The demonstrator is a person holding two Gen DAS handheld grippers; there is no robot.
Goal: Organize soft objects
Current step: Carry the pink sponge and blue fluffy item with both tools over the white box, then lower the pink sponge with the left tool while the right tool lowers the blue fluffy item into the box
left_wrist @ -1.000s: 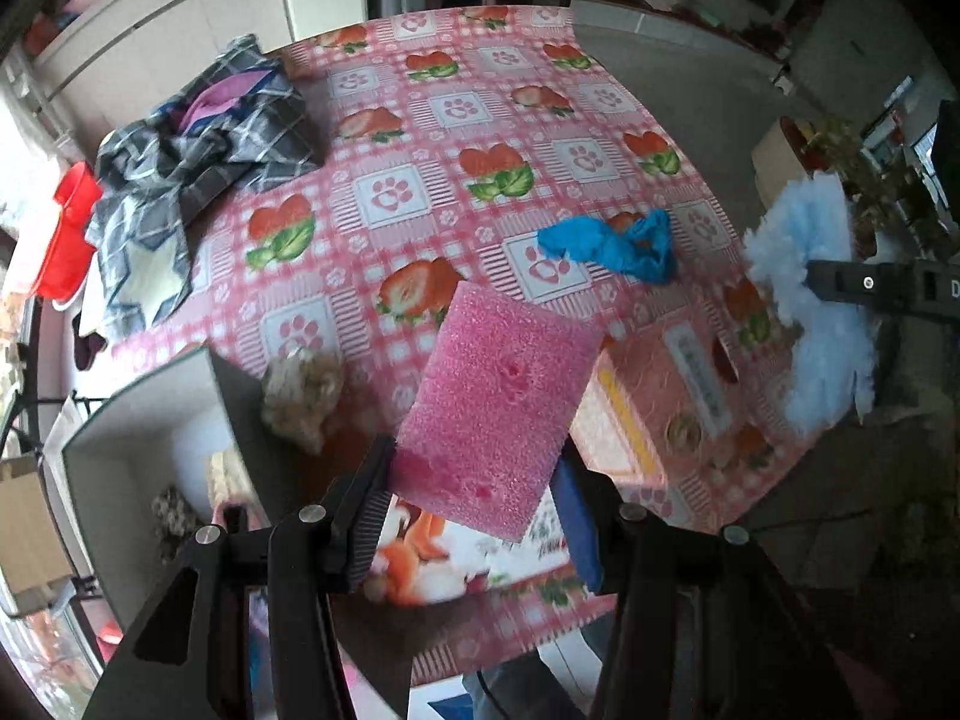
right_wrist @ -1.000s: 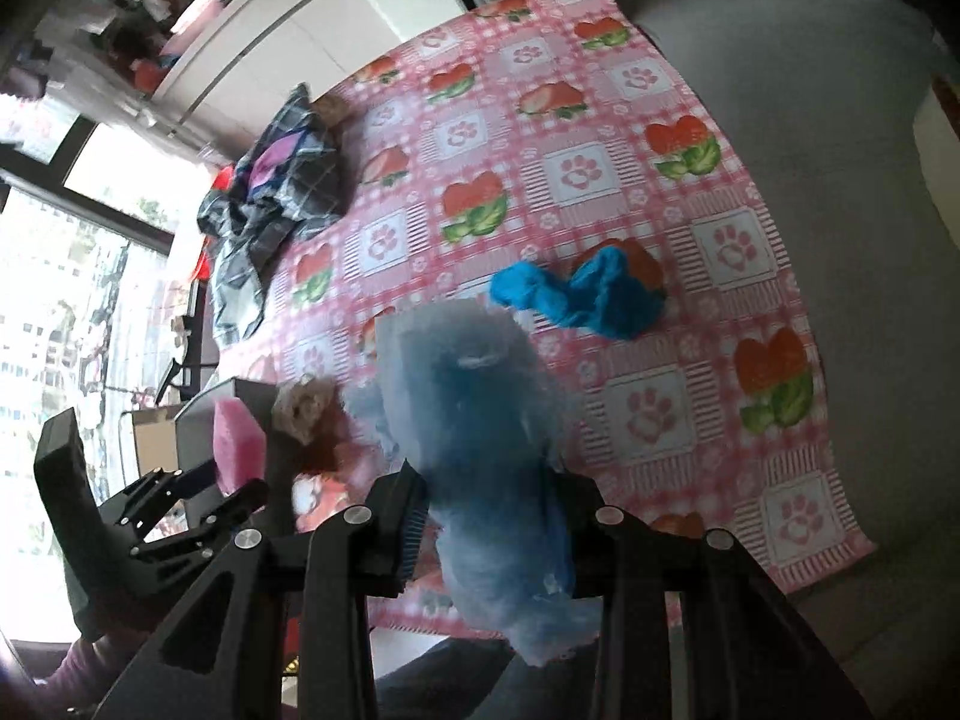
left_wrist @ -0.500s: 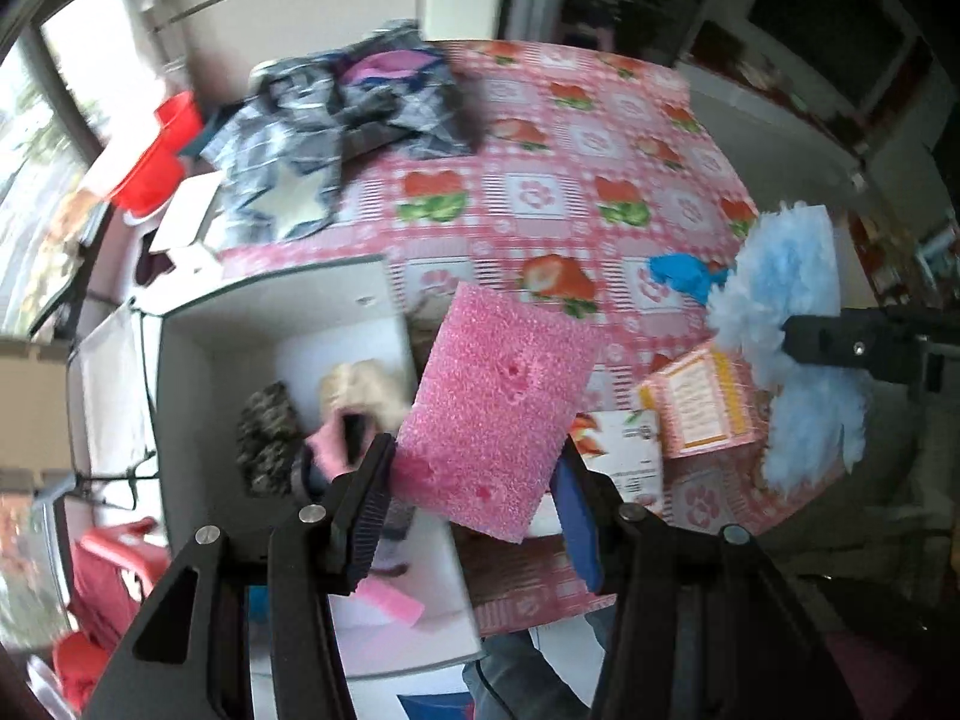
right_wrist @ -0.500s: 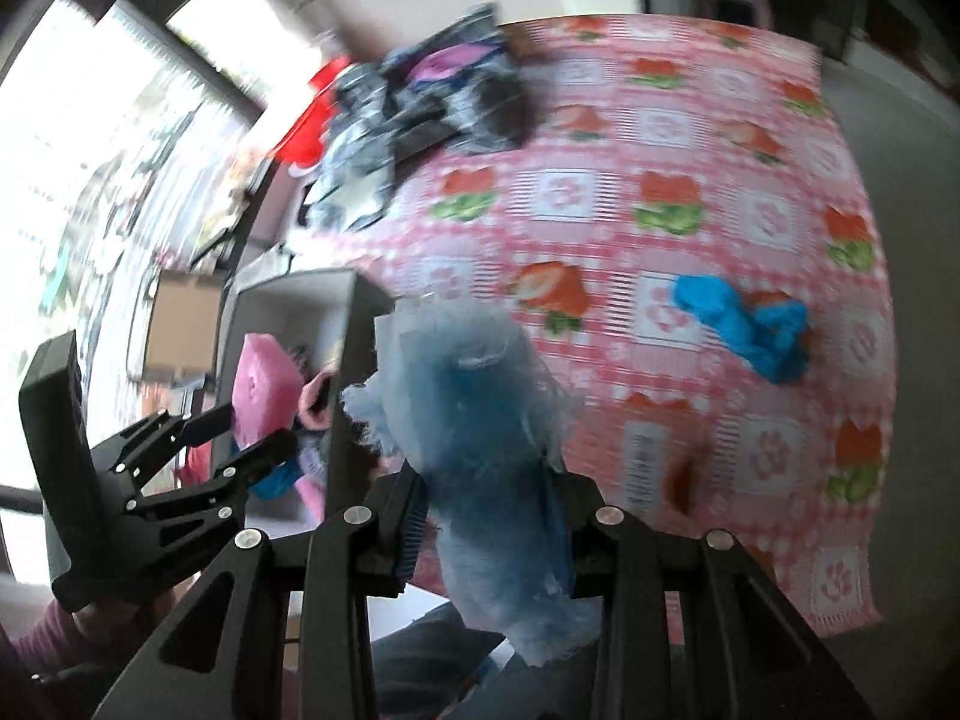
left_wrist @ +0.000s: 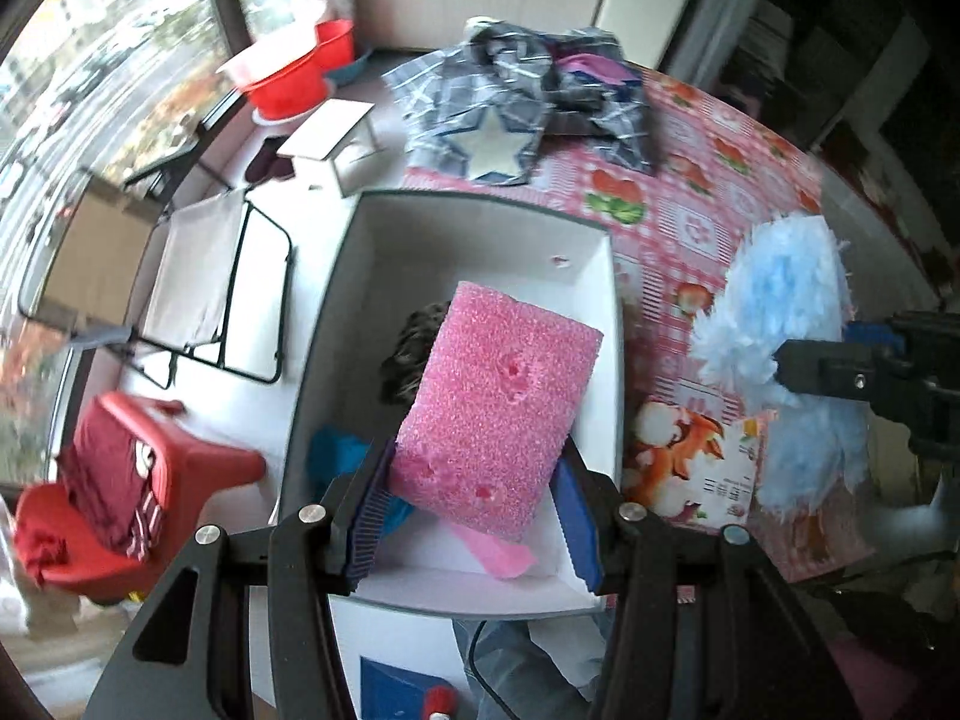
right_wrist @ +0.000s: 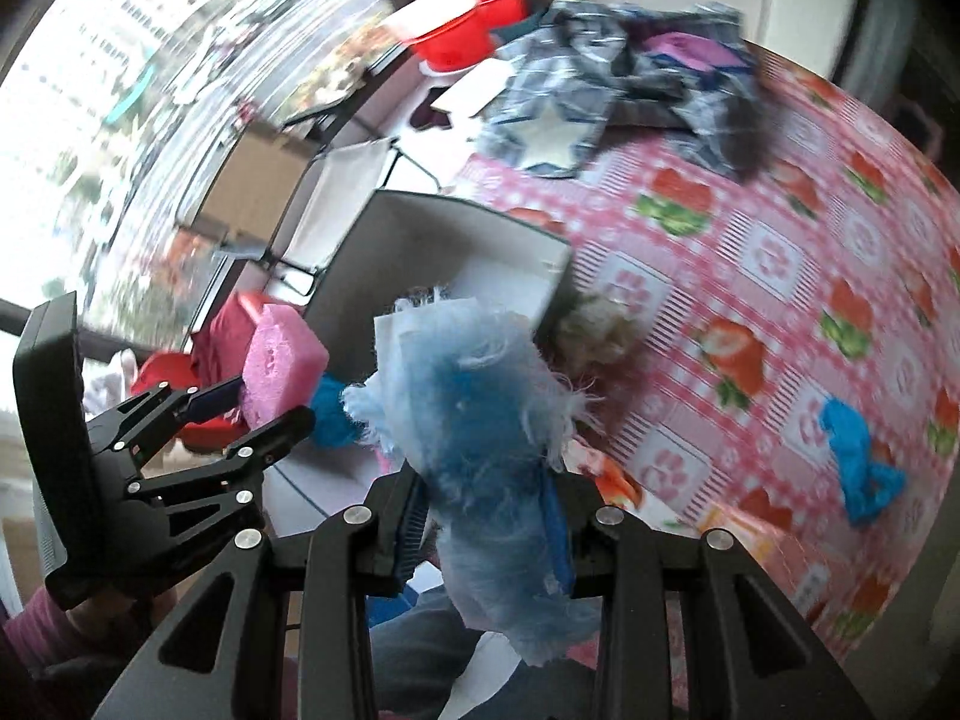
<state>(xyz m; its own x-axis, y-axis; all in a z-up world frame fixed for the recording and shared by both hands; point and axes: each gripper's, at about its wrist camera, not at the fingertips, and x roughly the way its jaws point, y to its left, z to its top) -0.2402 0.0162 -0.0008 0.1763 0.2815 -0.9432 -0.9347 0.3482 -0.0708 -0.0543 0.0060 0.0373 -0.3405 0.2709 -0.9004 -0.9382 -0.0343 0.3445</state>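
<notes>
My left gripper [left_wrist: 474,516] is shut on a pink sponge [left_wrist: 498,414] and holds it over the open white box [left_wrist: 372,240]; it also shows in the right wrist view [right_wrist: 282,360]. The box holds a dark fuzzy item [left_wrist: 414,348], a blue cloth [left_wrist: 336,450] and a pink piece [left_wrist: 498,552]. My right gripper [right_wrist: 486,516] is shut on a fluffy light-blue cloth [right_wrist: 474,414], held beside the box's right wall; it also shows in the left wrist view [left_wrist: 786,324]. A blue rag [right_wrist: 858,462] lies on the pink tablecloth [right_wrist: 780,240].
A plaid shirt pile [left_wrist: 528,96] lies at the table's far end. A beige fluffy item [right_wrist: 600,330] sits by the box's corner. A printed card [left_wrist: 702,462] lies right of the box. Red stool [left_wrist: 138,474], red basins [left_wrist: 288,72] and a folding rack [left_wrist: 204,276] stand left.
Both grippers swung left, off the table's middle. The pink sponge now hangs over the white box. The blue fluffy cloth came alongside the box.
</notes>
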